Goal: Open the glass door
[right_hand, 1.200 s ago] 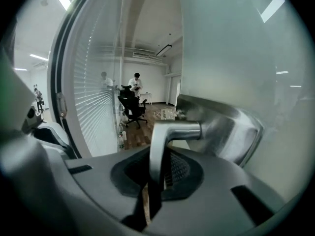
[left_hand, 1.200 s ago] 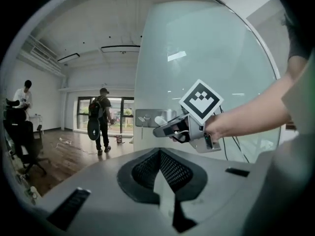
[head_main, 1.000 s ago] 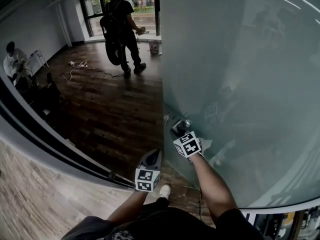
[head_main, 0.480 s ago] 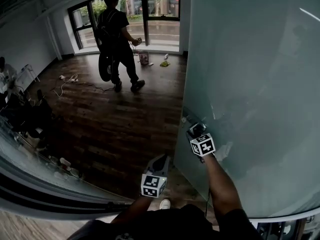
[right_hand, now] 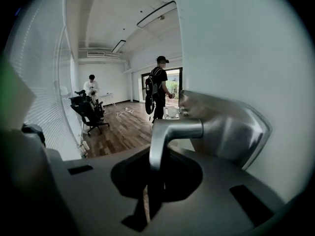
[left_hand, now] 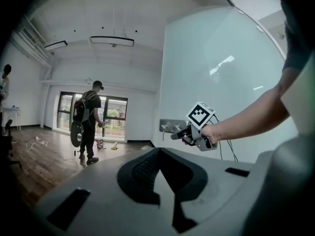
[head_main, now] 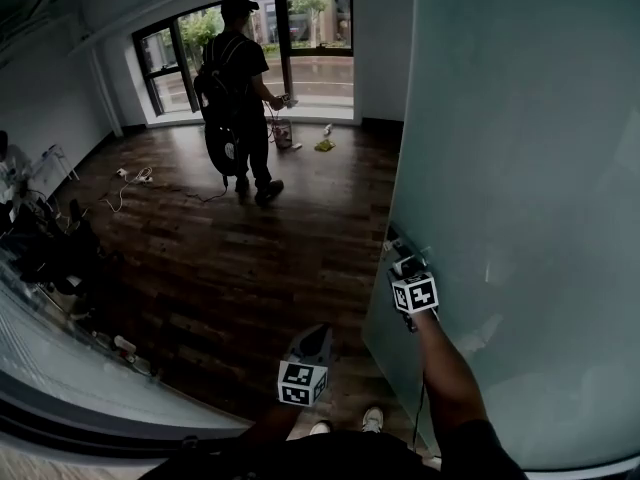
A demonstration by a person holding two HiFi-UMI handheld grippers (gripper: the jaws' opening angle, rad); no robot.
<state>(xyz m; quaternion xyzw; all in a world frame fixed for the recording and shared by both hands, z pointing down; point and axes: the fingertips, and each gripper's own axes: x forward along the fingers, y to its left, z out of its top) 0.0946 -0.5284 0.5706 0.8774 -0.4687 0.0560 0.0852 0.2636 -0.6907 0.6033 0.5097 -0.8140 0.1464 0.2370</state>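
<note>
**Right gripper** point(right_hand: 155, 177): the jaws have just been closing and are clamped on the door handle point(right_hand: 170, 130). This is a bent metal lever that leaves its lock plate point(right_hand: 231, 132) and turns down into the jaw gap, so the gripped limb runs in line with the jaws.

In the head view this gripper point(head_main: 403, 266) sits at the free vertical edge of the glass door point(head_main: 520, 168). The wooden floor point(head_main: 250, 258) shows to the left of that edge, so the door stands partly swung.

**Left gripper** point(left_hand: 173, 200): the jaws are together on nothing. It is lower and further left, well apart from the door.

The right hand is the working one. Further opening probably pivots about the door's far edge, carrying the handle sideways.
</note>
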